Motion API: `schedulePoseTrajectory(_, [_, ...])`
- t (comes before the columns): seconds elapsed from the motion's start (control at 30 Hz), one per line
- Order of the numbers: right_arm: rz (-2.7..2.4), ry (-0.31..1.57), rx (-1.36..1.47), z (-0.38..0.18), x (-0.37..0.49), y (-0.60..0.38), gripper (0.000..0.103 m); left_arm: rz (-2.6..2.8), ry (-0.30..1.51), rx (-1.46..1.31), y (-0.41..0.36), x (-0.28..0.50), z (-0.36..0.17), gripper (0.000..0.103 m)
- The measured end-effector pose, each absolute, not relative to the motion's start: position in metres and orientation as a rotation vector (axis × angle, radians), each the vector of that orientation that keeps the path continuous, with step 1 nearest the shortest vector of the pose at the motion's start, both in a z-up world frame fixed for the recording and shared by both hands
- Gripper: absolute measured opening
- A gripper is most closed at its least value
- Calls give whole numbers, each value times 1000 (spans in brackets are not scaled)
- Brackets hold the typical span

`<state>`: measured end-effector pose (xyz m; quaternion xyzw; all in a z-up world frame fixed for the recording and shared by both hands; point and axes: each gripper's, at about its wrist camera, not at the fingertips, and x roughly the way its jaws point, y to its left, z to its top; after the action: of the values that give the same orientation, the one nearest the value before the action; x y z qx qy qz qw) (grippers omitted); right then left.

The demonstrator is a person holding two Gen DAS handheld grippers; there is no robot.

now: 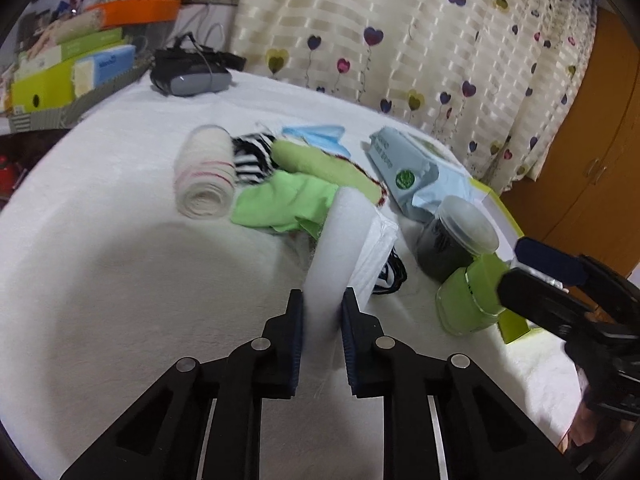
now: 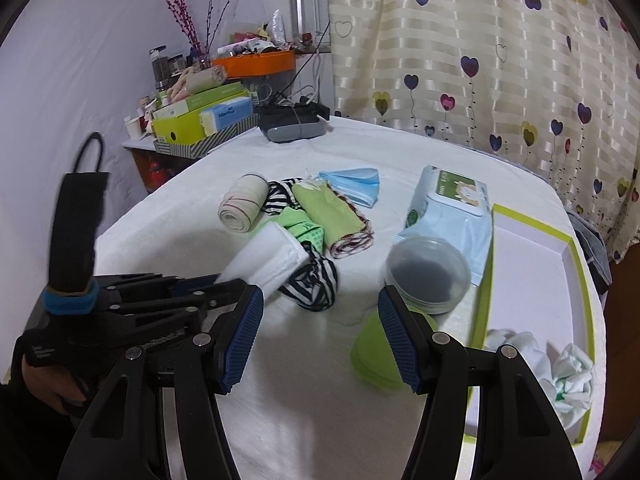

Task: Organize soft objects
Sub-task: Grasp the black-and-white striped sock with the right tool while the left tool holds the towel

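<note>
My left gripper (image 1: pixel 322 304) is shut on a rolled white towel (image 1: pixel 340 236) and holds it just above the white table; it also shows in the right wrist view (image 2: pixel 268 256). My right gripper (image 2: pixel 320 332) is open and empty, low over the table beside a green jar (image 2: pixel 374 356). A pile of soft things lies ahead: a cream bandage roll (image 1: pixel 206 178), a green cloth (image 1: pixel 286 202), a green rolled towel (image 1: pixel 328 166), striped fabric (image 2: pixel 312 284) and blue face masks (image 2: pixel 352 184). A green-rimmed box (image 2: pixel 532 264) at the right holds white socks (image 2: pixel 560 372).
A wet-wipes pack (image 2: pixel 452 208) and a clear-lidded dark jar (image 2: pixel 428 276) stand between the pile and the box. A grey headset (image 2: pixel 294 122) lies at the table's far edge. A cluttered shelf with boxes (image 2: pixel 200 120) is at the back left. A heart-patterned curtain hangs behind.
</note>
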<state>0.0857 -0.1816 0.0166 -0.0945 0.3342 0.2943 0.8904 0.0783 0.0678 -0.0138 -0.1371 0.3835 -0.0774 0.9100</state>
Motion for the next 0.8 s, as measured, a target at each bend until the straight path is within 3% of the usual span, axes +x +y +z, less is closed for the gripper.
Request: schedulePoseTrajectory(0.8, [532, 818, -479, -33, 129, -89, 61, -61, 730, -373, 135, 69, -11, 17])
